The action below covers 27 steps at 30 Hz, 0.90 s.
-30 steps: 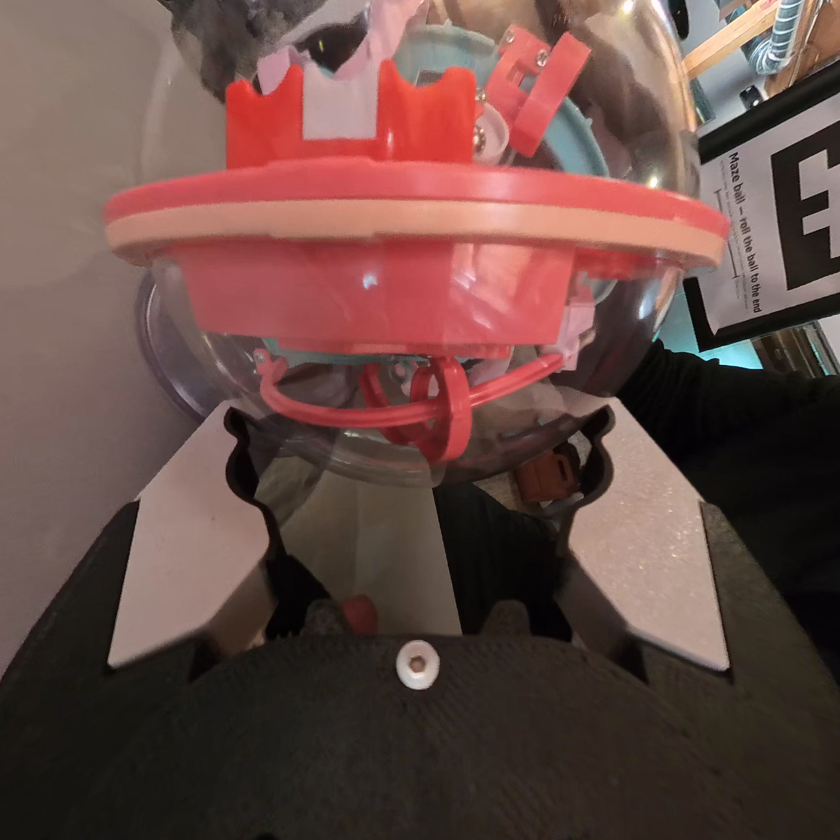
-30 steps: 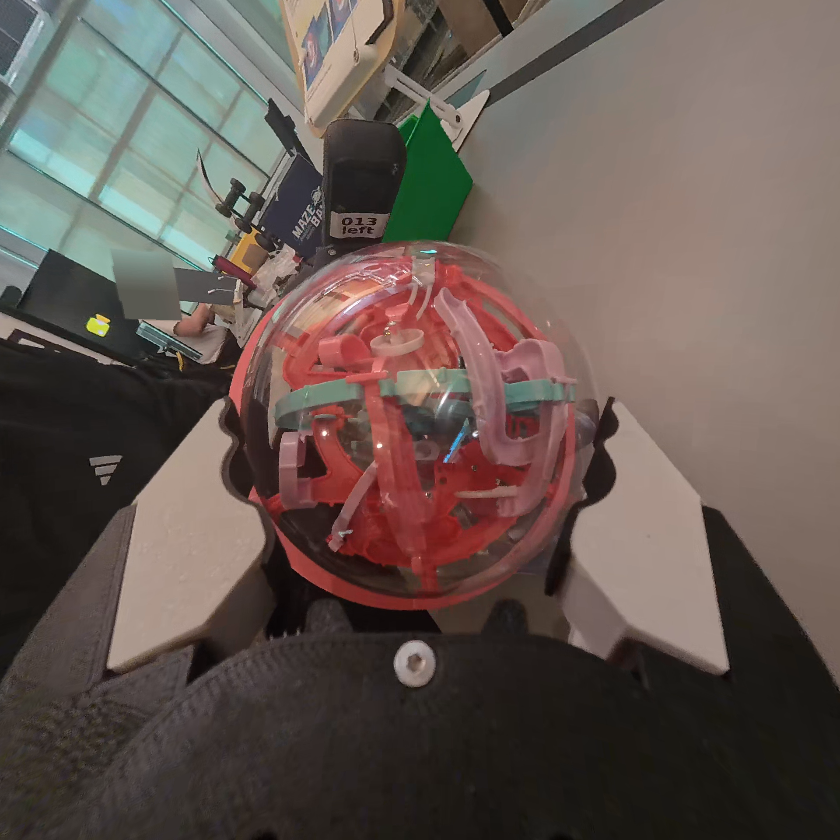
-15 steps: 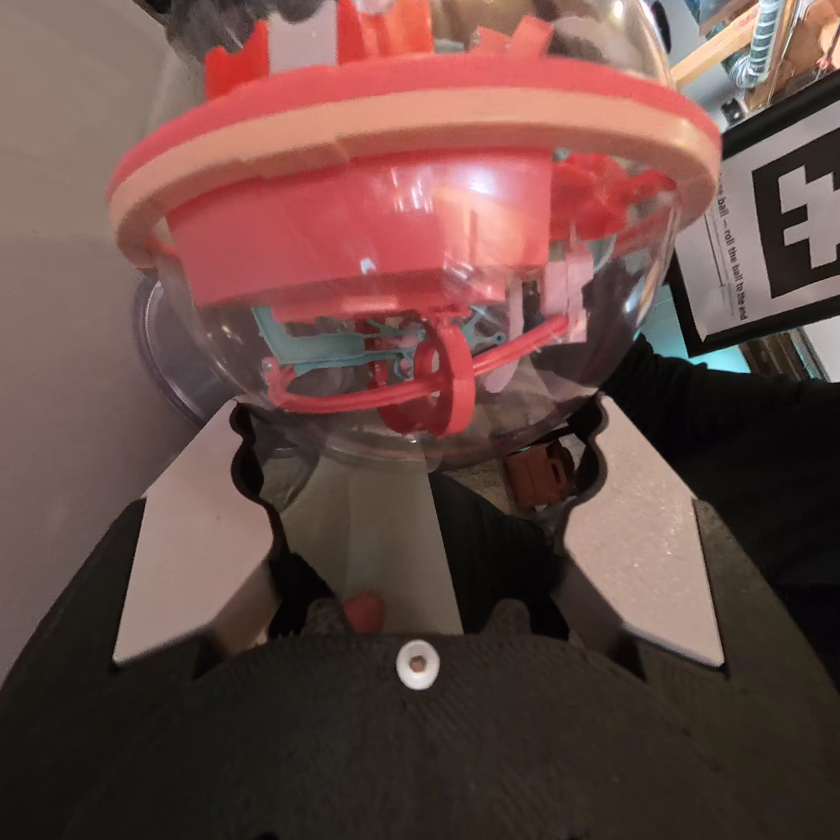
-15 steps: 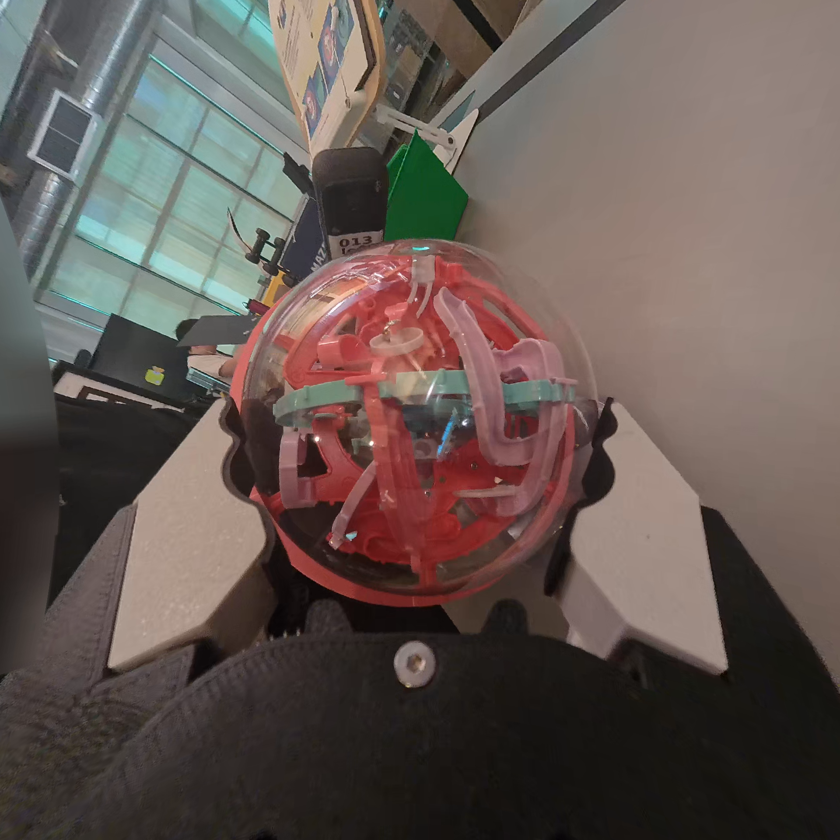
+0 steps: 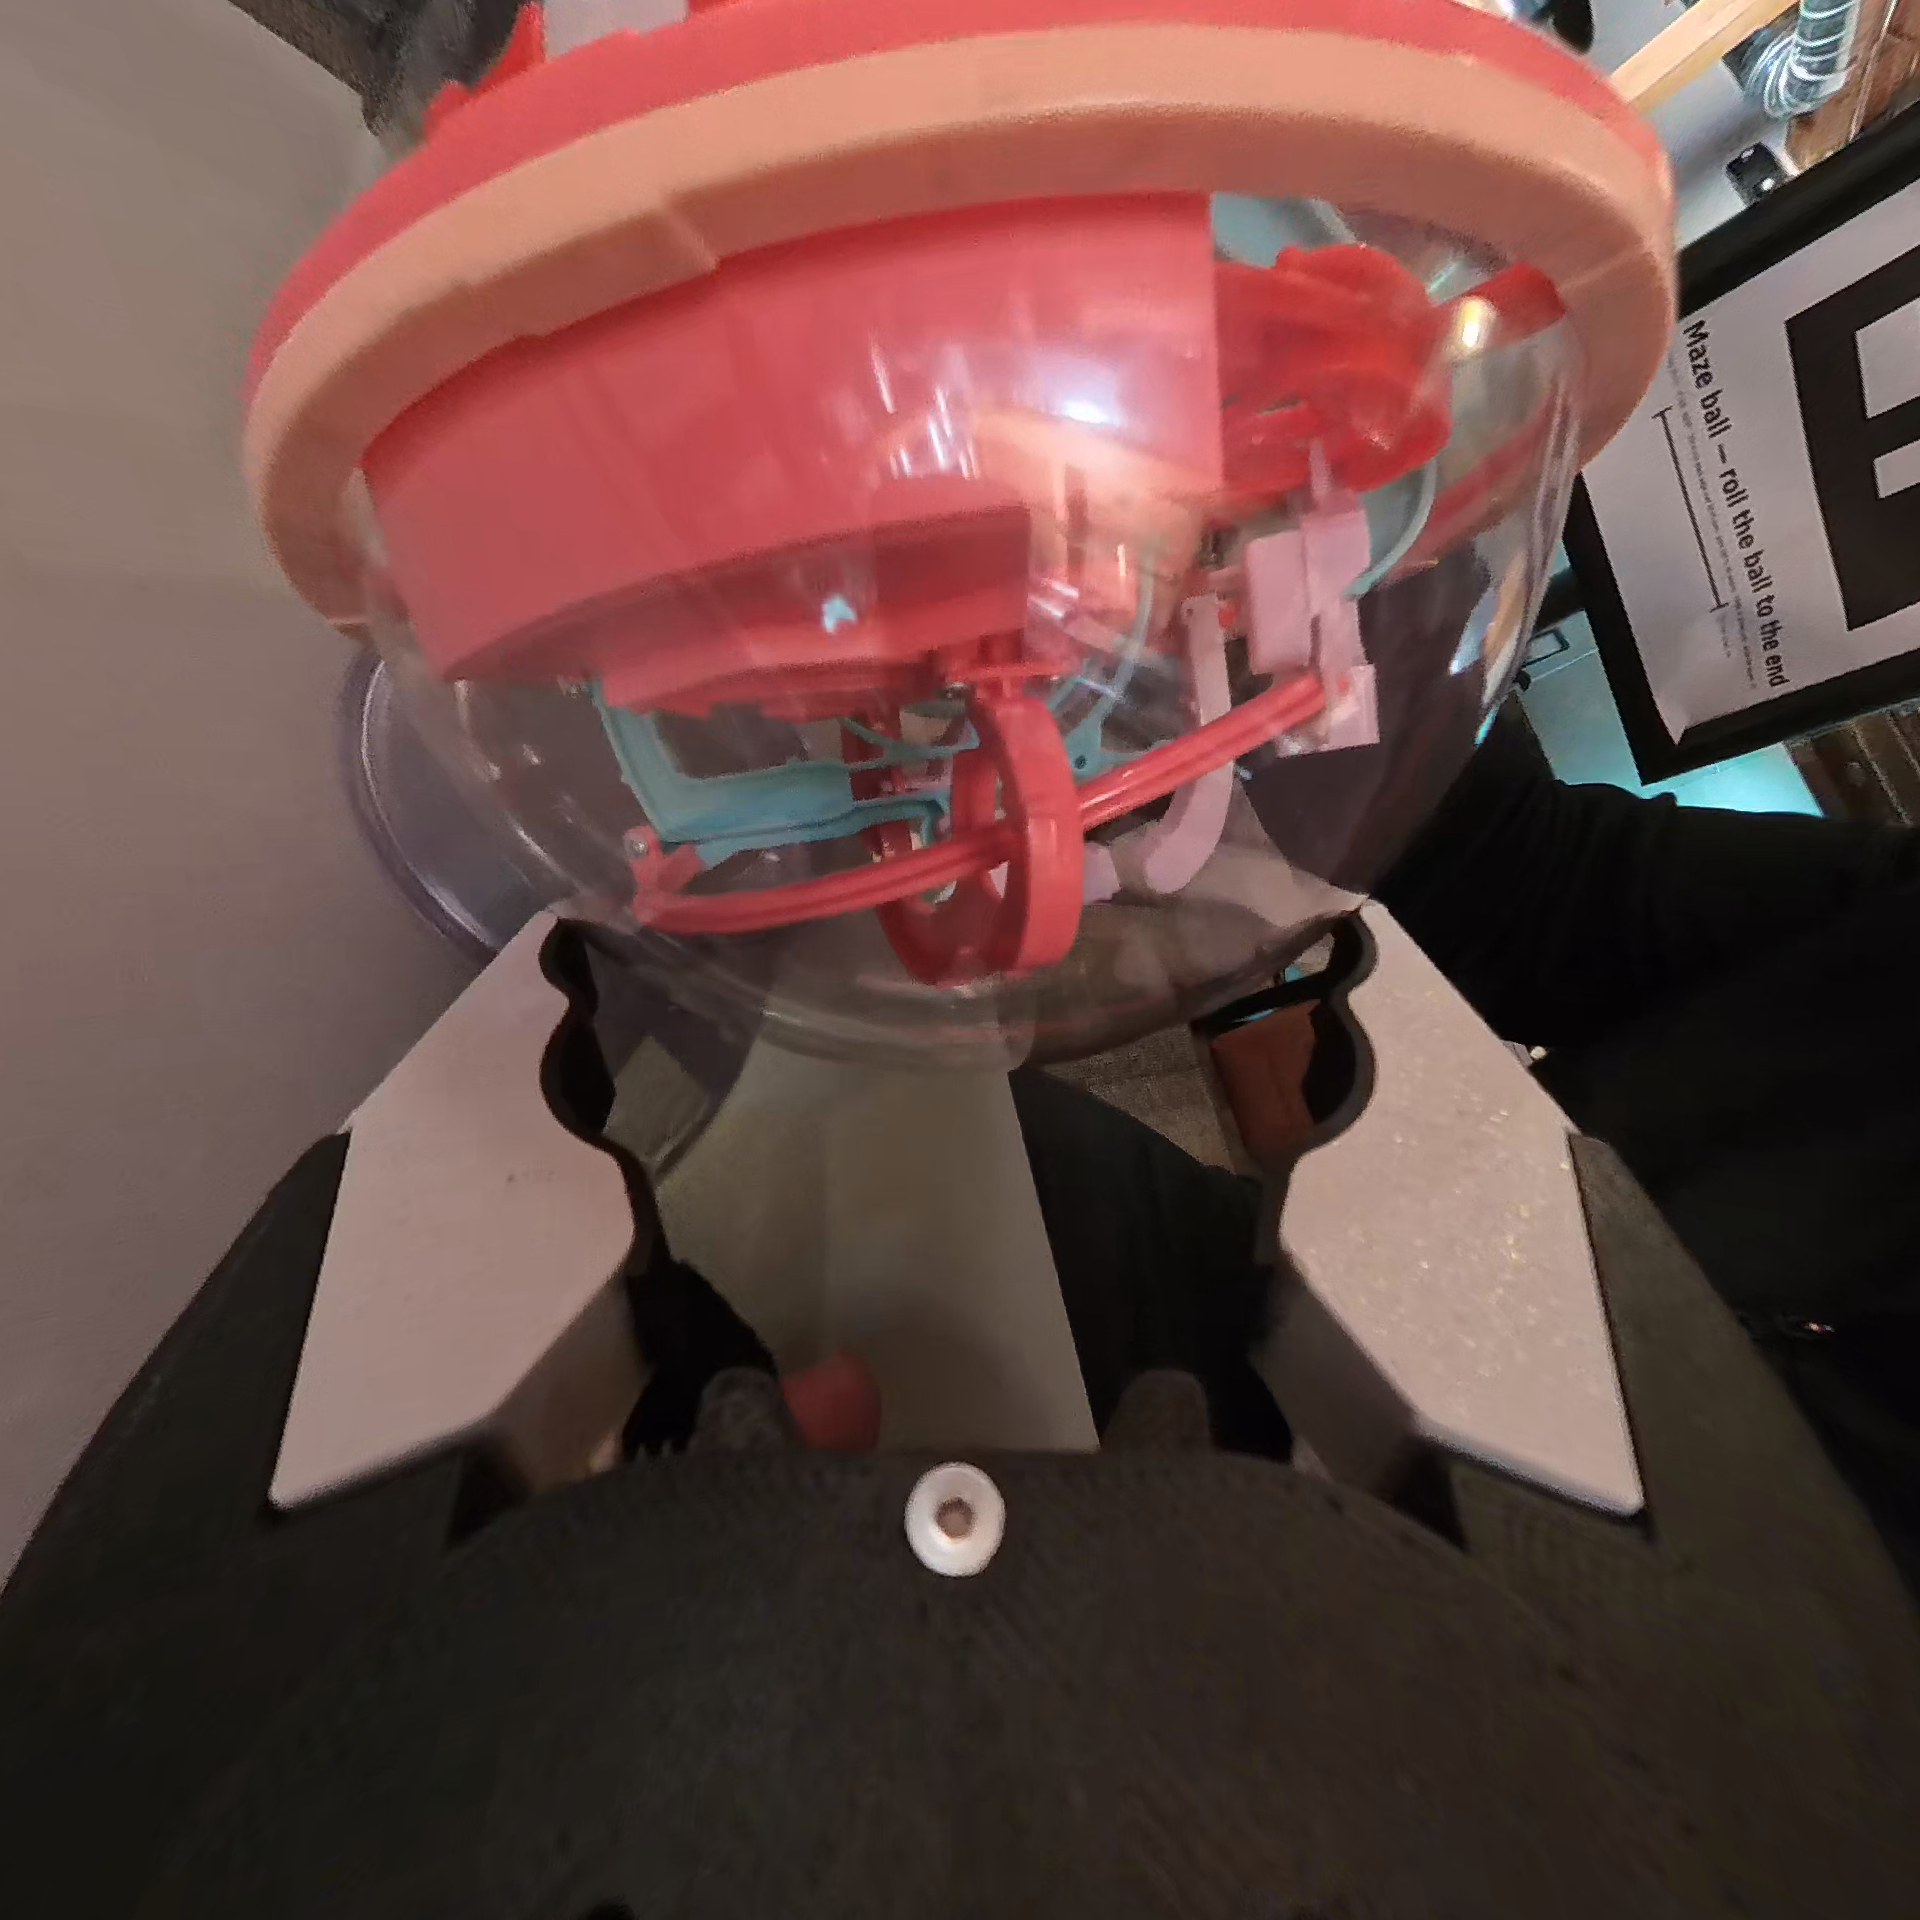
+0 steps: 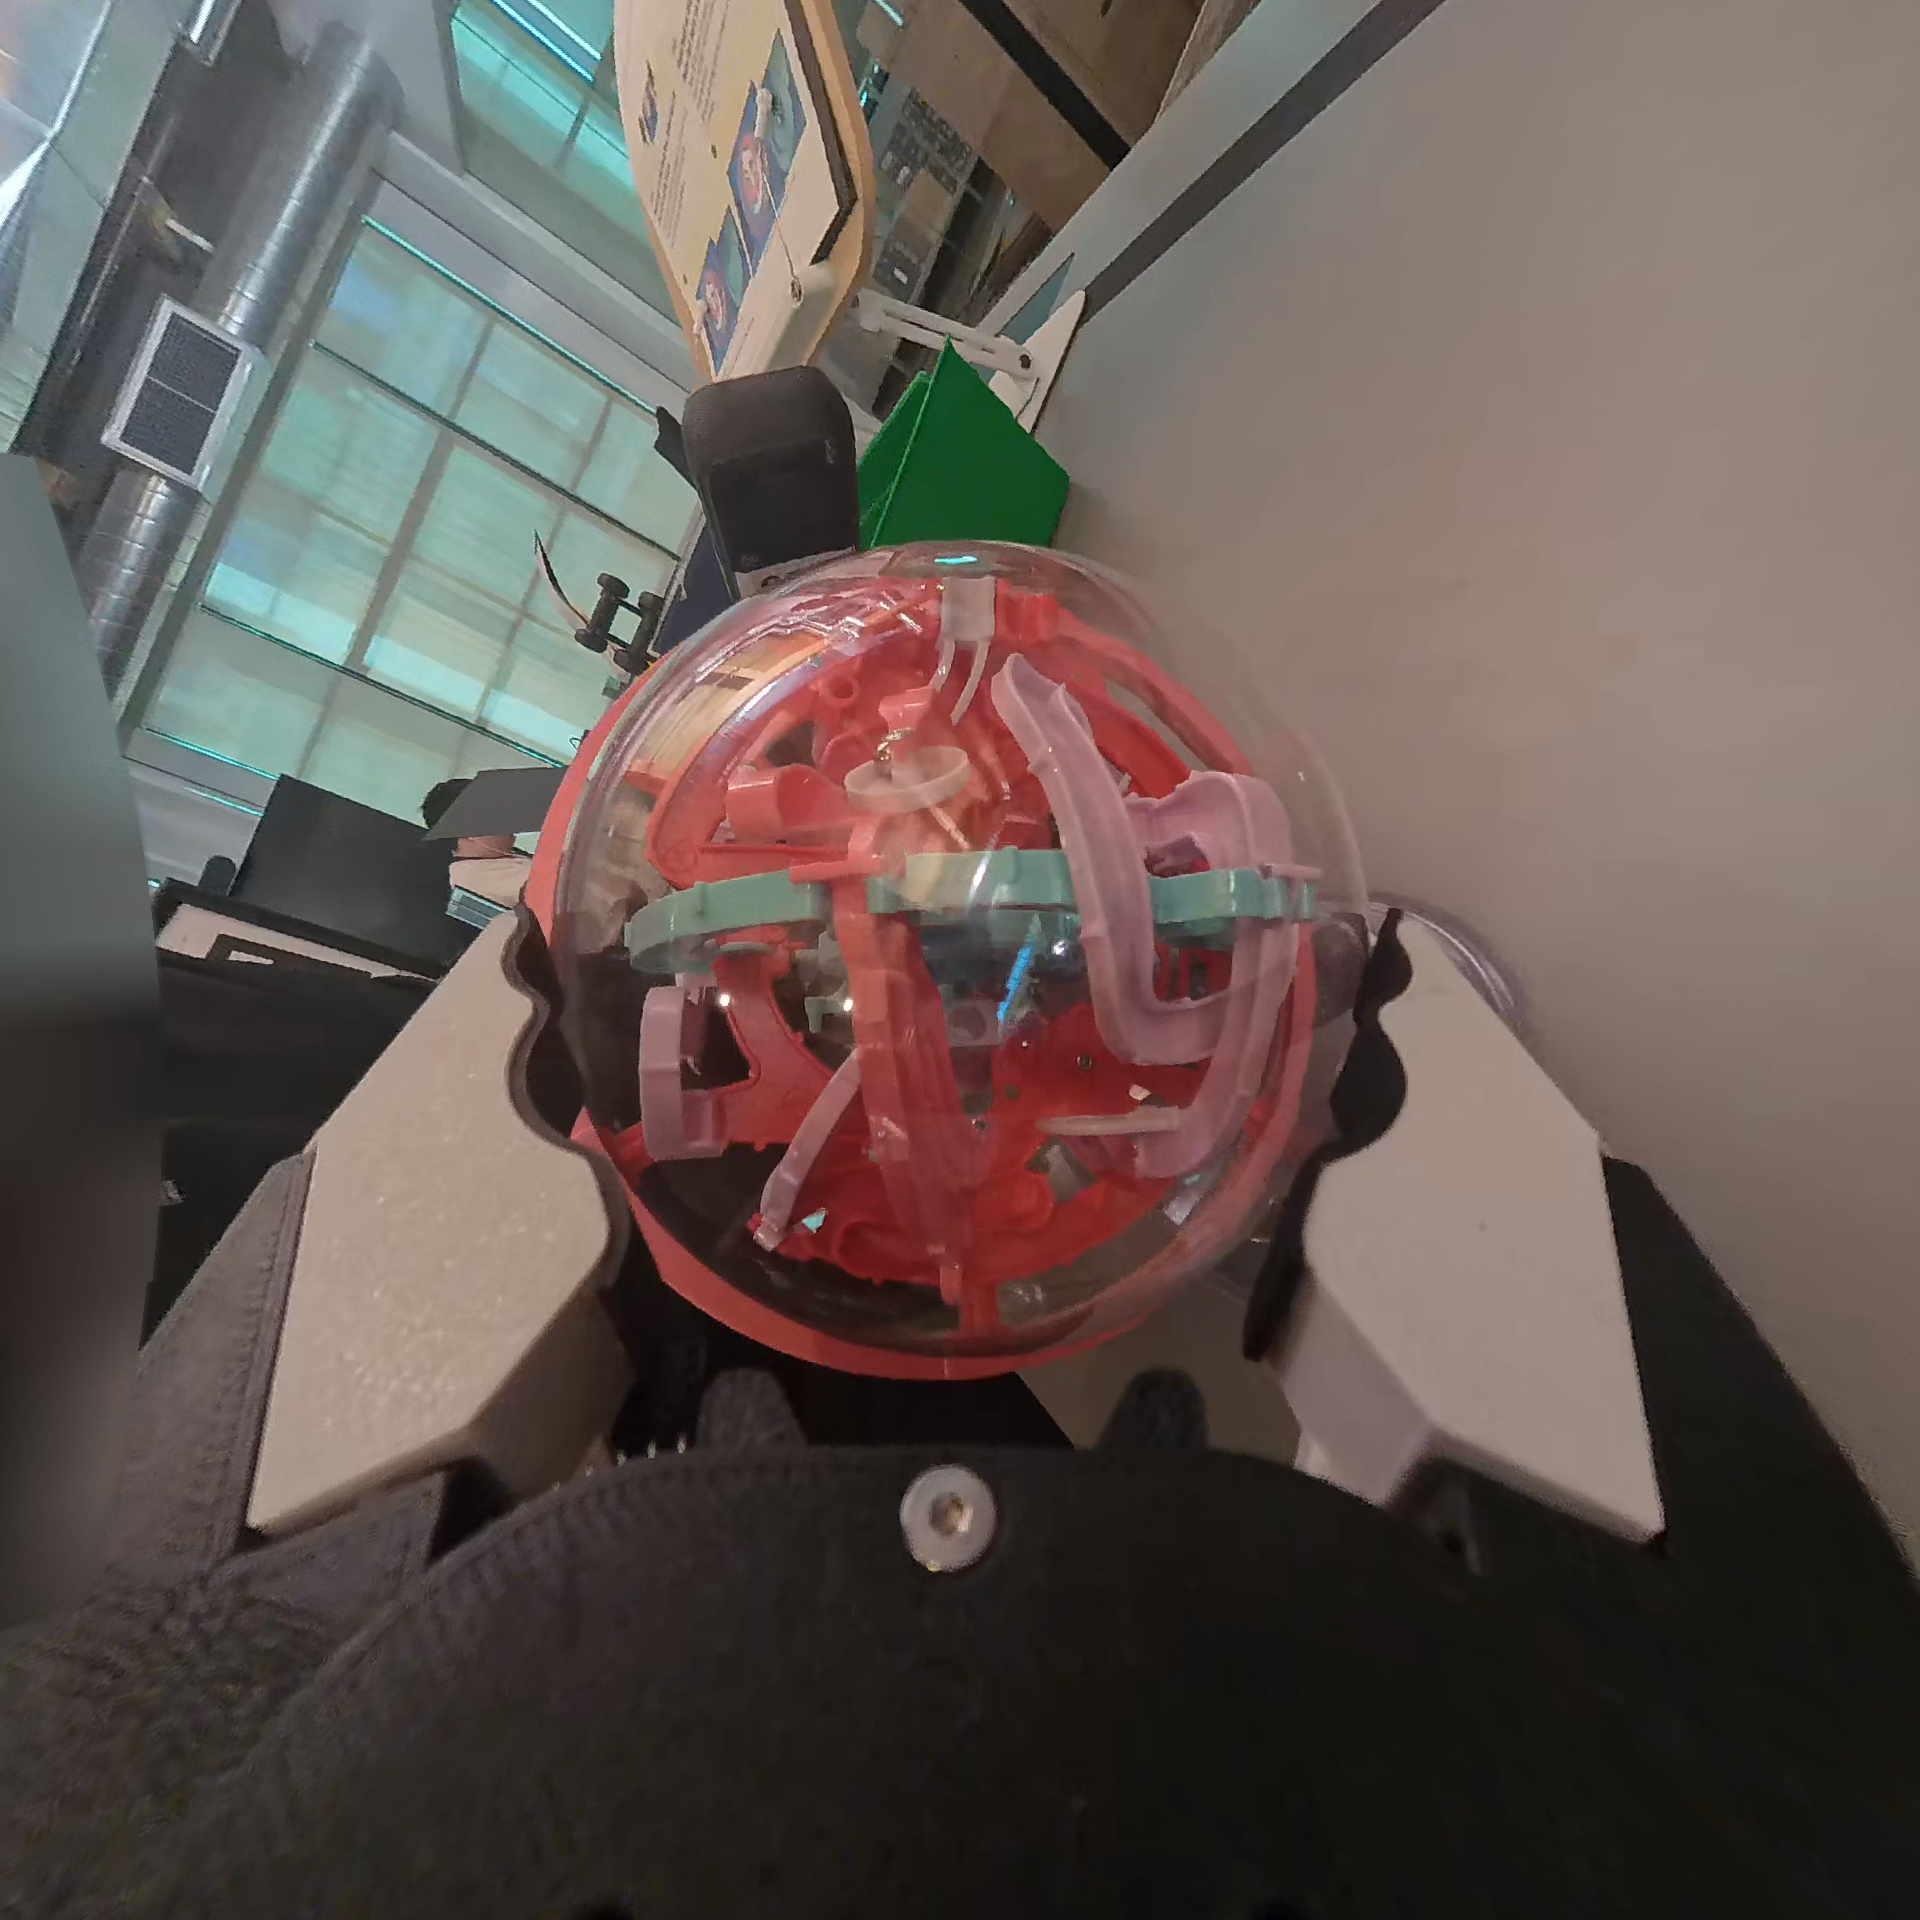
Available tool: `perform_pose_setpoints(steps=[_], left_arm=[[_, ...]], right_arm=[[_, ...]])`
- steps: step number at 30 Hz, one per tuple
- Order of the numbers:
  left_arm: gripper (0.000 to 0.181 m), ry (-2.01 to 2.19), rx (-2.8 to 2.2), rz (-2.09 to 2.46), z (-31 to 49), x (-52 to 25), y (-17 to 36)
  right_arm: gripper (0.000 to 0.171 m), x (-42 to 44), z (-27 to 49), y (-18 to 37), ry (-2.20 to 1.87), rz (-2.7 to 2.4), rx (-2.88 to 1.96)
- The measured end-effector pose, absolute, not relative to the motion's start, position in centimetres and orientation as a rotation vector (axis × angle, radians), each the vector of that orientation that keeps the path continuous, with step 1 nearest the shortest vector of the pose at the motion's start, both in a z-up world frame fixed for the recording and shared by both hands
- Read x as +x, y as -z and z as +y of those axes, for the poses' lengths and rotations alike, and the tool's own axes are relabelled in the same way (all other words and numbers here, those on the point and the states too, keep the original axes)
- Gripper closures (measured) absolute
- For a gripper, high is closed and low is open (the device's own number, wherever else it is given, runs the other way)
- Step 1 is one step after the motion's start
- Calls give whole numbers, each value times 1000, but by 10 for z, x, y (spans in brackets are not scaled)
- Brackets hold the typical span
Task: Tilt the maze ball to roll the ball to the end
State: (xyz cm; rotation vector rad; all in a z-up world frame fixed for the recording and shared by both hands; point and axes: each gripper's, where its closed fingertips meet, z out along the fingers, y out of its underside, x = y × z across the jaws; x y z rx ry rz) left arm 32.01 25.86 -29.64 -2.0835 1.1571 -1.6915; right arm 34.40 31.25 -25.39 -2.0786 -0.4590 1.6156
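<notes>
Left wrist view: the maze ball [image 5: 935, 540] fills the upper centre of the frame, its red-and-cream equatorial ring [image 5: 831, 177] tilted down toward the left. The left gripper [image 5: 951, 997] stands wide, fingertips at the lower curve of the clear shell; actual contact cannot be confirmed. A clear stand [image 5: 395, 821] shows at left behind the sphere. A framed sign [image 5: 1766, 447] occupies the right edge.

Right wrist view: the maze ball [image 6: 935, 987] sits at frame centre, held between the fingers of the right gripper [image 6: 956, 997], which press its flanks. The small rolling ball cannot be located. Recommended practice: tilt slowly, in small increments, keeping both grips symmetrical so the smooth shell does not slip.
</notes>
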Motion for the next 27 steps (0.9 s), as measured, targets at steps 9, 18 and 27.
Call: perform_pose_setpoints(steps=[9, 18, 27], left_arm=[[46, 1729, -2143, 1244, 249, 303, 290], [46, 1756, -2170, 1286, 253, 297, 293], [45, 1793, -2108, 1263, 258, 303, 293]], right_arm=[[24, 333, 302, 253, -1644, -305, -2059], [25, 333, 303, 259, -1655, -188, -1999], [24, 337, 305, 261, -1646, -155, -1979]])
